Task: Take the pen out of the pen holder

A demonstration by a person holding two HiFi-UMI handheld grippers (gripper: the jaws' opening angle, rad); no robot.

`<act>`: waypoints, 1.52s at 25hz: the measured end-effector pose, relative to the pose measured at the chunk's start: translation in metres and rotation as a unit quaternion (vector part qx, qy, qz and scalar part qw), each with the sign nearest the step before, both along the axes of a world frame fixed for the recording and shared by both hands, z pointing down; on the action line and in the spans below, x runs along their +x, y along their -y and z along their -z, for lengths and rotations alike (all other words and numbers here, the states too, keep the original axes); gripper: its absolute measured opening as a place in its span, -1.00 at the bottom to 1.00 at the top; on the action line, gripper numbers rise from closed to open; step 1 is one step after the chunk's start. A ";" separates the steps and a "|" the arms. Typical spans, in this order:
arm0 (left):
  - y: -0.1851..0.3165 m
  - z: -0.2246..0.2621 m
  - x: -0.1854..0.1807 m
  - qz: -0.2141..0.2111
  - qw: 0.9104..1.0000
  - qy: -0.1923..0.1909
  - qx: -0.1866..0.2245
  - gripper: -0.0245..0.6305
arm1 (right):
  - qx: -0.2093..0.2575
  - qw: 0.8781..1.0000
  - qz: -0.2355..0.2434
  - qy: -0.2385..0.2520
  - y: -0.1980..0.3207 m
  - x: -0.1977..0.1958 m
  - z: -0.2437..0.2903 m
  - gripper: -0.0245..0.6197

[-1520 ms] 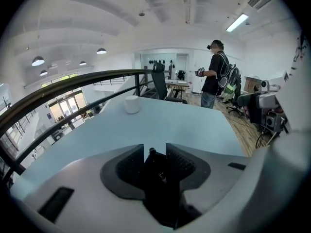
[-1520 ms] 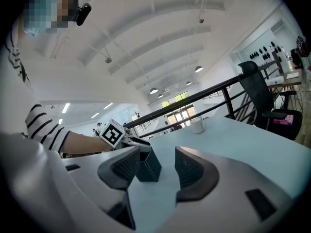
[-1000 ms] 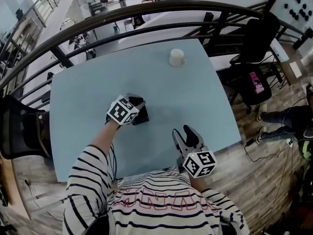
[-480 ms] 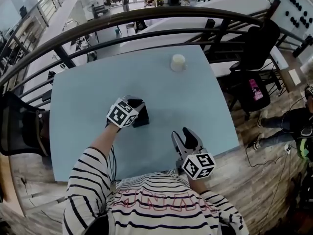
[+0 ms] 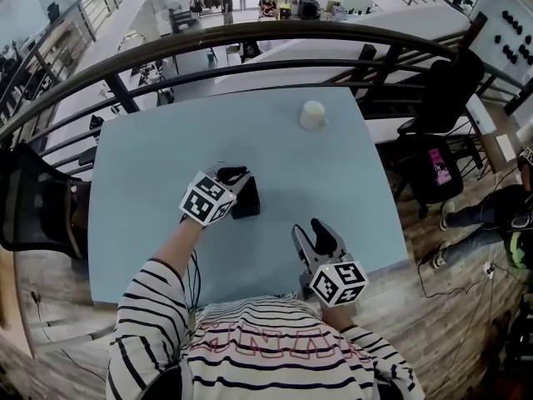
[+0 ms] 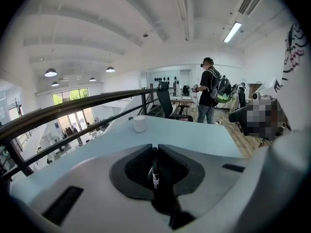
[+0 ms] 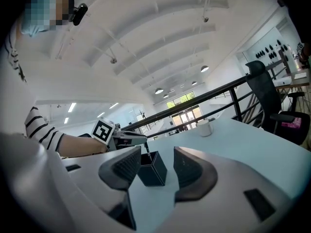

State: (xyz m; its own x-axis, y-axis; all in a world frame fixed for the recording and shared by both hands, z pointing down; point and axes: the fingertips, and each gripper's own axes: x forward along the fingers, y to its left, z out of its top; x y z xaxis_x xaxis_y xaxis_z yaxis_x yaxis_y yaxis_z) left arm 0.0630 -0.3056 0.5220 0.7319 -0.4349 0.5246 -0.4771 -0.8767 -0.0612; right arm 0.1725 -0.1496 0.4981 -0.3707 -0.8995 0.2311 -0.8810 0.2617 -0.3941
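At table [image 5: 141,173] centre, the pen [image 6: 155,171] is pinched upright by the left gripper [image 5: 236,176], jaws just closed onto it, lower end inside the pen holder [image 5: 246,202]. At near right, the right gripper [image 5: 321,233] is kept wide open w/ nothing gripped.

a white shirt [image 5: 275,352] with black stripes, faint red lettering on the chest and sleeves ending above the forearms, a thin black cable [image 5: 193,277] beside it, and a pale grey left gripper [image 5: 239,176] and right gripper [image 5: 315,228], each with black ribbed pads [image 7: 127,165] and a black-and-white marker cube [image 5: 338,282].
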 end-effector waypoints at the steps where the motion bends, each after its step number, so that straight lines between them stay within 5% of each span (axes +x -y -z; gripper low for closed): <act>1: -0.001 0.005 -0.002 0.003 1.000 -0.006 0.006 -0.76 | 0.001 1.000 0.003 -0.001 0.001 -0.002 0.001 -0.23; 21: -0.043 0.088 -0.066 0.101 0.982 -0.122 0.101 -0.76 | 0.038 0.997 0.055 -0.024 0.029 -0.028 0.026 -0.27; 38: -0.086 0.078 -0.122 0.192 0.964 -0.154 0.097 -0.76 | 0.037 0.995 0.076 -0.050 0.036 -0.046 0.019 -0.75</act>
